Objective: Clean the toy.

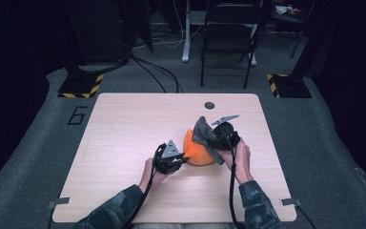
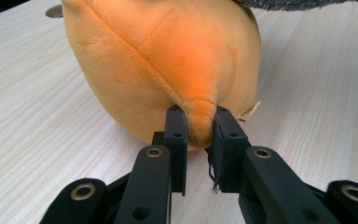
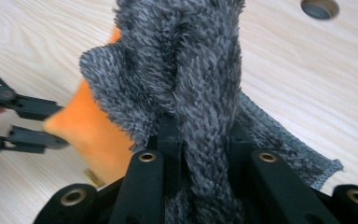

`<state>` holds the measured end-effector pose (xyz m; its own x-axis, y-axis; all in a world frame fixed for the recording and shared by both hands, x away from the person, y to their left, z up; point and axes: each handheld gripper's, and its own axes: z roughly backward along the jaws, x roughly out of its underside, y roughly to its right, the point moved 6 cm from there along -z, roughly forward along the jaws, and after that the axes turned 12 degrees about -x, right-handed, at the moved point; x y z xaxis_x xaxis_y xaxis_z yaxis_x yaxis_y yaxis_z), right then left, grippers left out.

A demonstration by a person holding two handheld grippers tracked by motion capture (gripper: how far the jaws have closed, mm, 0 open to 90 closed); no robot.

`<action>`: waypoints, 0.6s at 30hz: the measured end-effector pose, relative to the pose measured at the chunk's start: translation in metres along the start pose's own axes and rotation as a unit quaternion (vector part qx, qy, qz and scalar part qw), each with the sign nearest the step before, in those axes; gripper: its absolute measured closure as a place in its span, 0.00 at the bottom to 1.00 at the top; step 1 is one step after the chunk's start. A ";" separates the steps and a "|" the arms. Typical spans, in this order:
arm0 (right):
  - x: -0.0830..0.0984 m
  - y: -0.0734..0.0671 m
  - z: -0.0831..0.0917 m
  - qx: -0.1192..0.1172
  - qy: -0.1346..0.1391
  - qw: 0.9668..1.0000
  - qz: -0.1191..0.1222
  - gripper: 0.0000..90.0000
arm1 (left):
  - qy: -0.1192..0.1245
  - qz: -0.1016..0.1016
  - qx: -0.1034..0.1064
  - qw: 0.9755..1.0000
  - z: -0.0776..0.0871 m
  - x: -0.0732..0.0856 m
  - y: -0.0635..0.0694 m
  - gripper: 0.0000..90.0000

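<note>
Left tool (image 2: 200, 123) is pinched tight on a little fold of the orange plush (image 2: 168, 65), right at its near bottom edge, so that one's got a solid grab. The plush sits on the counter (image 1: 124, 129), roughly mid-counter and a bit toward the person's side, just past the left tool (image 1: 183, 158) in the high view.

Right tool (image 3: 200, 135) is clamped on a bunched-up fold of the grey cloth (image 3: 191, 70), with fuzzy pile squeezed between the jaws. The cloth drapes over the top and right side of the plush (image 1: 198, 150), with a hemmed edge hanging down to the counter. In the high view the right tool (image 1: 215, 138) sits behind and right of the plush.

There's a round hole (image 1: 209, 105) in the counter further back.
</note>
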<state>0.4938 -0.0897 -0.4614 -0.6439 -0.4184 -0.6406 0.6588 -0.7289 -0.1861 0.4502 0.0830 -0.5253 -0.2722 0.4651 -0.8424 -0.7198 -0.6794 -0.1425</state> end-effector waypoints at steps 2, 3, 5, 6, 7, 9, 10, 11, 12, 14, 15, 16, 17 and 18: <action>0.005 0.009 0.002 0.007 -0.001 1.000 -0.011 0.82 | -0.002 0.002 0.001 1.000 0.000 0.000 0.000 0.87; 0.008 0.013 0.002 0.011 -0.004 1.000 -0.019 0.82 | -0.004 0.004 0.000 1.000 0.000 0.001 0.000 0.87; 0.015 0.023 0.001 0.012 -0.007 0.999 -0.037 0.82 | -0.003 0.005 0.000 1.000 0.000 0.001 0.000 0.87; 0.017 0.027 0.001 0.003 -0.002 0.999 -0.048 0.82 | -0.002 0.004 0.000 1.000 0.000 0.001 0.000 0.87; 0.020 0.032 0.001 -0.004 -0.001 0.998 -0.059 0.82 | -0.002 0.004 0.000 1.000 0.000 0.001 0.000 0.87; 0.026 0.040 0.000 0.000 -0.008 0.997 -0.075 0.82 | -0.002 0.006 0.000 1.000 0.000 0.001 0.000 0.87; 0.028 0.043 -0.002 0.004 -0.010 0.997 -0.079 0.82 | -0.001 0.005 0.000 1.000 0.000 0.001 0.000 0.87; 0.031 0.046 -0.003 0.003 -0.012 0.996 -0.085 0.82 | 0.000 0.005 0.000 1.000 -0.001 0.001 0.000 0.87; 0.034 0.050 -0.005 0.004 -0.015 0.996 -0.092 0.82 | 0.000 0.005 0.001 1.000 -0.001 0.001 0.000 0.87; 0.039 0.056 -0.007 0.011 -0.024 0.995 -0.100 0.82 | -0.002 0.006 0.000 1.000 0.000 0.001 -0.001 0.87; 0.042 0.058 -0.009 0.016 -0.031 0.994 -0.105 0.82 | -0.002 0.007 0.001 1.000 0.000 0.002 -0.001 0.87; 0.044 0.061 -0.010 0.020 -0.038 0.993 -0.110 0.82 | 0.000 0.007 0.000 1.000 -0.001 0.002 -0.001 0.87; 0.046 0.063 -0.010 0.018 -0.041 0.993 -0.110 0.82 | -0.001 0.008 0.001 1.000 -0.001 0.002 -0.001 0.87; 0.046 0.064 -0.009 0.018 -0.039 0.992 -0.115 0.82 | -0.002 0.007 0.001 1.000 0.000 0.002 -0.001 0.87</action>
<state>0.5096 -0.1505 -0.5098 -0.8049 -0.2776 -0.5245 0.4768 -0.8287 -0.2930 0.4510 0.0847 -0.5270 -0.2858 0.4575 -0.8420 -0.7171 -0.6850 -0.1287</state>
